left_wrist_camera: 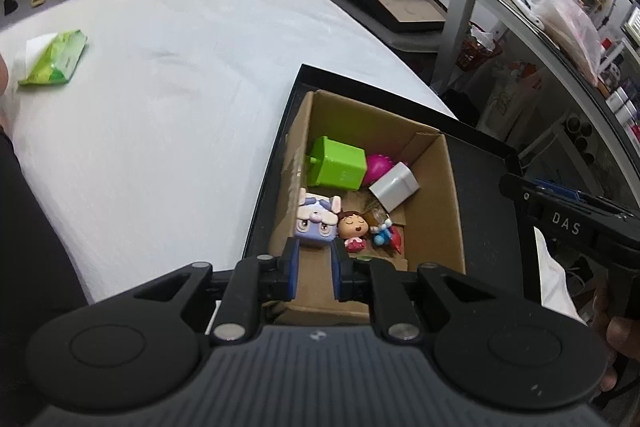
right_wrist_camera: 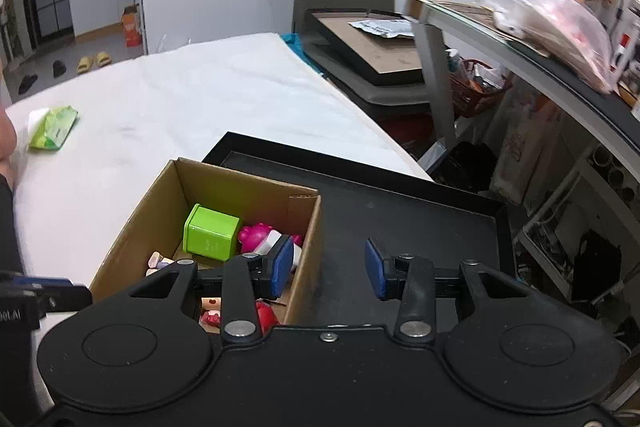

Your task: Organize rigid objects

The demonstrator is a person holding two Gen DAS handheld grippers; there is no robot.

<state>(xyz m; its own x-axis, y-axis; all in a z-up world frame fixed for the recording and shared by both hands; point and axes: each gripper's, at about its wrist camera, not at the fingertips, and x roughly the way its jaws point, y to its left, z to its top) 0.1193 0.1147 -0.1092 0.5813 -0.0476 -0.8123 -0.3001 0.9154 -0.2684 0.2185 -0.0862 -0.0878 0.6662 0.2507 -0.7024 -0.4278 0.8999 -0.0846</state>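
Observation:
A cardboard box (left_wrist_camera: 440, 195) sits in the left part of a black tray (left_wrist_camera: 484, 171) on the white table. In it lie a green cube (left_wrist_camera: 338, 163), a pink toy (left_wrist_camera: 378, 165), a white block (left_wrist_camera: 394, 187), a purple-and-white rabbit figure (left_wrist_camera: 316, 221), a sleeping-face doll (left_wrist_camera: 352, 227) and a small blue-and-red figure (left_wrist_camera: 386, 235). My left gripper (left_wrist_camera: 314, 251) hangs open just above the rabbit figure, which lies loose in the box. My right gripper (right_wrist_camera: 330, 263) is open and empty over the tray, its left finger (right_wrist_camera: 282, 259) over the box's right wall (right_wrist_camera: 308, 247).
A green wipes packet (left_wrist_camera: 54, 59) lies far left on the white table (left_wrist_camera: 180, 87). The tray's right half (right_wrist_camera: 400, 223) is bare. Past the table's right edge stand a chair with a framed board (right_wrist_camera: 372, 47) and cluttered shelves (right_wrist_camera: 560, 75).

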